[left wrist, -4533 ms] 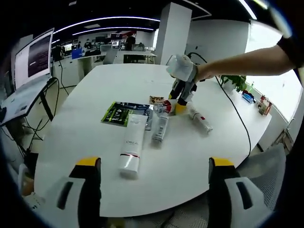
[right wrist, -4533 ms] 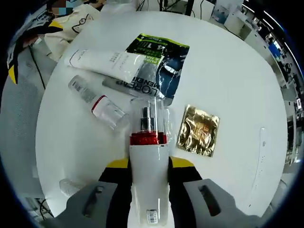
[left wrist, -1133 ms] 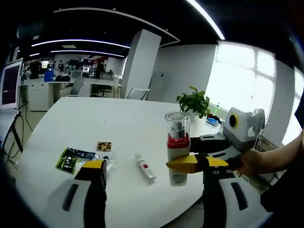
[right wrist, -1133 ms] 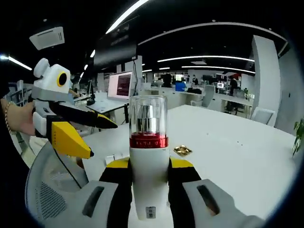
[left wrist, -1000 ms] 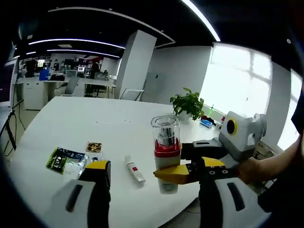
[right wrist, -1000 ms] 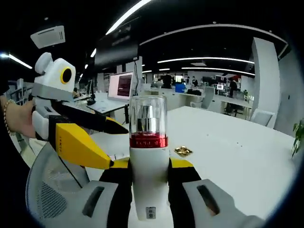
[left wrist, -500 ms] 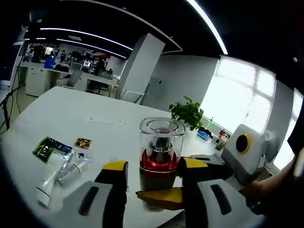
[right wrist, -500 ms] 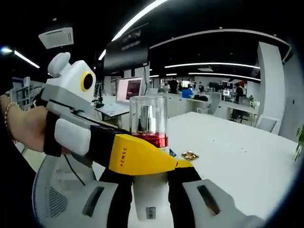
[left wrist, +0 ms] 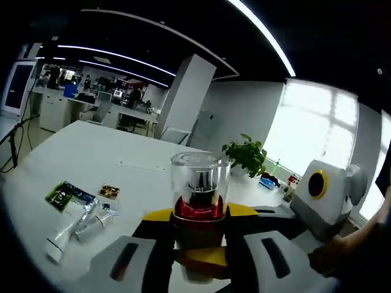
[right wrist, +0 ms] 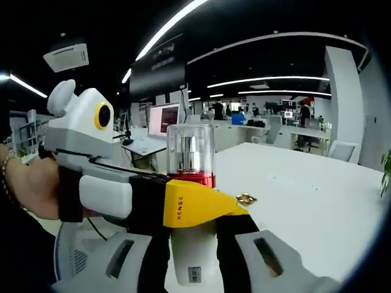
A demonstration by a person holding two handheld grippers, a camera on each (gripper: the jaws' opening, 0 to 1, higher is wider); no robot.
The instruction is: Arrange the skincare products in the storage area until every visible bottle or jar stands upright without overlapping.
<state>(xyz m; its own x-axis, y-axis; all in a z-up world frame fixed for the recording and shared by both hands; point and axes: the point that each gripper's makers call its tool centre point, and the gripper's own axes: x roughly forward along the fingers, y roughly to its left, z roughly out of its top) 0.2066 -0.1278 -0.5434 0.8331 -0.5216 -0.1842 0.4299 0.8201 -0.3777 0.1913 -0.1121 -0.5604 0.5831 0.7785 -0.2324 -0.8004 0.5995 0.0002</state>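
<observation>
Mid-handover above a white office surface point(left wrist: 116, 155): I hold the pump bottle point(right wrist: 192, 201) upright at the centre of the right gripper view, my right gripper point(right wrist: 190, 223) closed on its white body low in the frame. My left gripper point(left wrist: 198, 213) has its yellow-tipped jaws around the bottle's red collar, at the centre of the left gripper view; they look closed on it, though the contact itself is hidden.

The bottle looks like rigid, smooth plastic, light to moderate in weight, top-heavy under its clear cap point(left wrist: 200, 177). I judge the cap the weak spot: it may pull off or slip, so the firm body or the collar is the safer hold.

At lower left of the left gripper view, a white tube point(left wrist: 66, 229) and a smaller bottle point(left wrist: 95, 223) lie flat beside a green sachet point(left wrist: 64, 194), with a gold sachet point(left wrist: 110, 191) near. No container is visible; the clear cap encloses only the silver pump head.
</observation>
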